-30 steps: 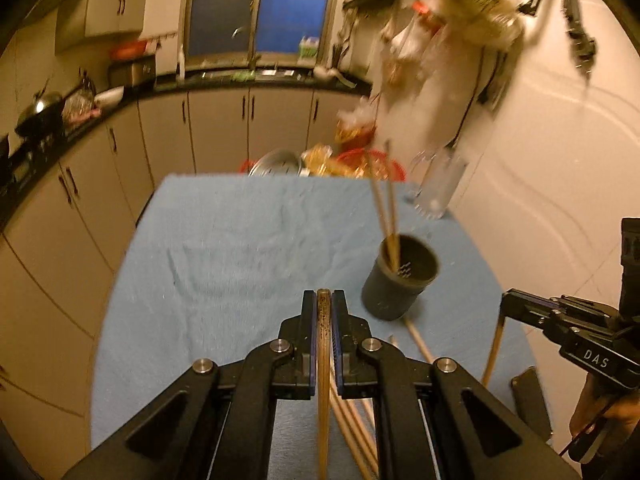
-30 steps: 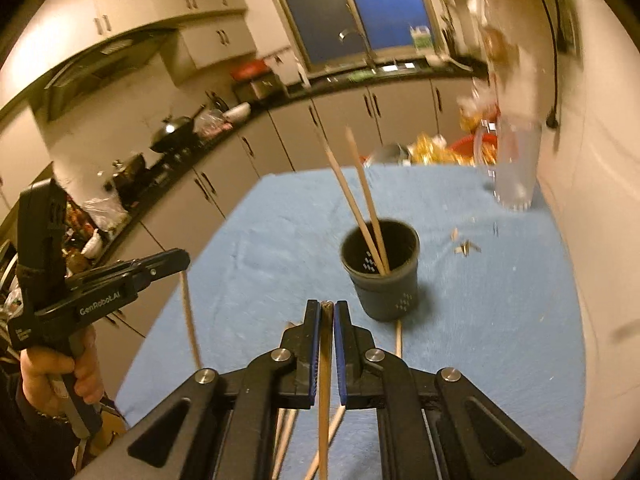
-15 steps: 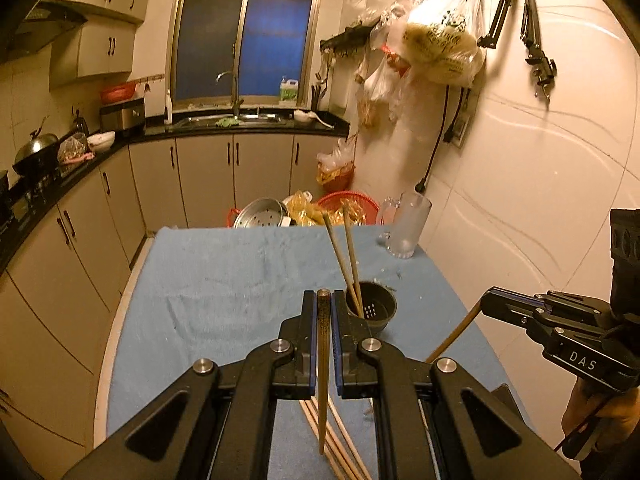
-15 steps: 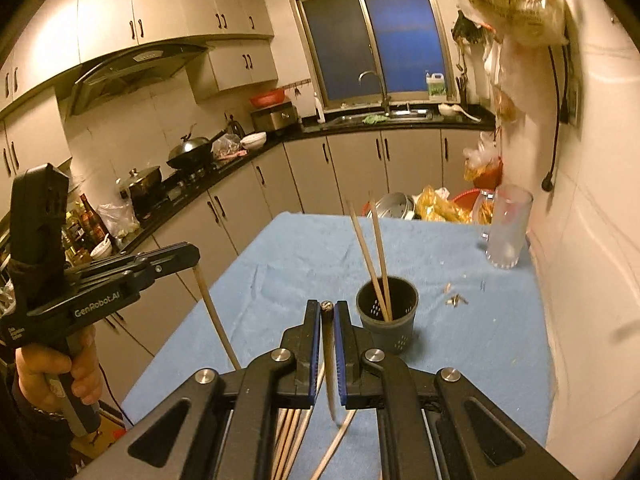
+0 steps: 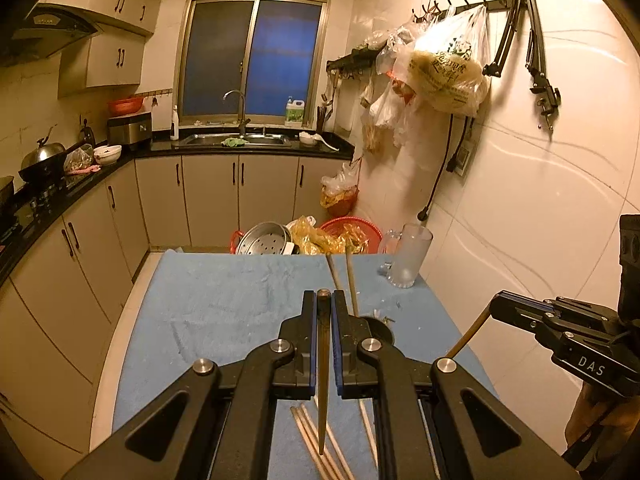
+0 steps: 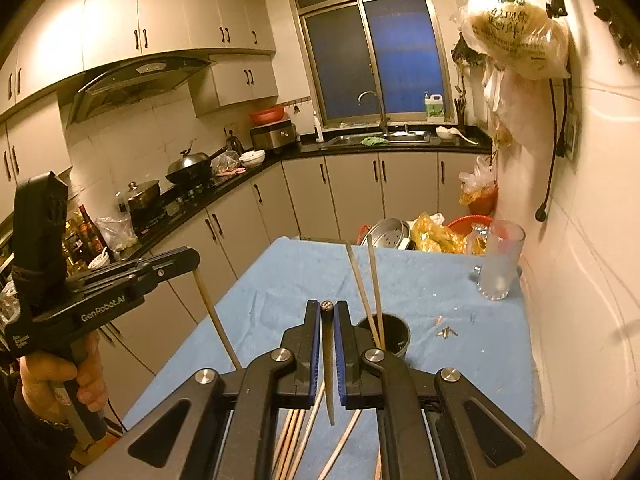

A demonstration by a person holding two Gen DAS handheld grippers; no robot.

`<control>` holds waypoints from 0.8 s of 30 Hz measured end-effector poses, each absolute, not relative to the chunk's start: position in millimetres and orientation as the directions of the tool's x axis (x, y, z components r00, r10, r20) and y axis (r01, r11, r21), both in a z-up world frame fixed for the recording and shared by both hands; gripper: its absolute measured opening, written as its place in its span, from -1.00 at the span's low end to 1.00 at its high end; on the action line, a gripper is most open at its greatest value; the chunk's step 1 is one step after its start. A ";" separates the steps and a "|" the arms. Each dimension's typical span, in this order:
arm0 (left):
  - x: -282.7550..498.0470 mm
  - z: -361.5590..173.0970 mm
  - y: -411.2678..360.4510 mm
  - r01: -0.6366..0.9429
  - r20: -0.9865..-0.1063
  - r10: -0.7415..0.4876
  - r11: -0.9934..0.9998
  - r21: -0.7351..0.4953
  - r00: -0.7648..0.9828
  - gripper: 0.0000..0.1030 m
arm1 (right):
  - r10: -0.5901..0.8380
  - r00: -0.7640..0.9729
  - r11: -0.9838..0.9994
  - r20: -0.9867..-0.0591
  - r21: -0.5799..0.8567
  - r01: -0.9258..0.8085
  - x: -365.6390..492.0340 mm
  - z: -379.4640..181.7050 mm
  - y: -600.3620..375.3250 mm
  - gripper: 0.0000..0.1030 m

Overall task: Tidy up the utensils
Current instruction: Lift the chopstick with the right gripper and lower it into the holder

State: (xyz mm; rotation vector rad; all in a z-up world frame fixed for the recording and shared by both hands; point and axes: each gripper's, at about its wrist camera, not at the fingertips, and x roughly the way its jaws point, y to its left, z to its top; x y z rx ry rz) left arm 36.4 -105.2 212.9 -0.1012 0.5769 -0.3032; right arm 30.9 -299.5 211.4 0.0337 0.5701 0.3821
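1. Both grippers have been raised and drawn back from the dark utensil cup (image 6: 384,338) since a second ago, so that more of the kitchen is now being taken in by both cameras.
2. A single dark chopstick (image 5: 323,376) is being gripped between the closed fingers of the left gripper (image 5: 323,300), its tip hanging down over the desk (image 5: 224,304).
3. A second chopstick (image 6: 329,364) is being clamped in the same manner by the right gripper (image 6: 328,308), with the fingers closed on it.
4. Two pale chopsticks (image 6: 366,292) are being held upright, slightly tilted, inside the cup, which is standing on the blue cloth of the desk.
5. Several loose chopsticks (image 6: 296,440) are lying on the cloth at the near edge, below both grippers.
6. A frosted glass mug (image 6: 500,264) is standing near the wall, well apart from the cup.
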 end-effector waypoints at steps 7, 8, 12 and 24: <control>41.9 218.7 -112.7 0.262 -0.517 -0.316 0.949 -0.177 0.796 -0.87 | 0.346 0.789 0.935 -0.509 0.120 -0.333 30.3 225.8 -301.7 -0.85; 42.6 219.2 -112.9 0.262 -0.517 -0.316 0.949 -0.177 0.796 -0.87 | 0.344 0.790 0.936 -0.507 0.119 -0.331 30.0 227.7 -301.3 -0.85; 48.3 225.1 -116.0 0.264 -0.507 -0.321 0.947 -0.183 0.800 -0.87 | 0.339 0.796 0.938 -0.501 0.115 -0.327 30.6 235.8 -302.7 -0.85; 77.1 244.1 -136.5 0.271 -0.447 -0.341 0.939 -0.214 0.827 -0.87 | 0.293 0.842 0.956 -0.454 0.113 -0.272 42.9 268.5 -317.0 -0.85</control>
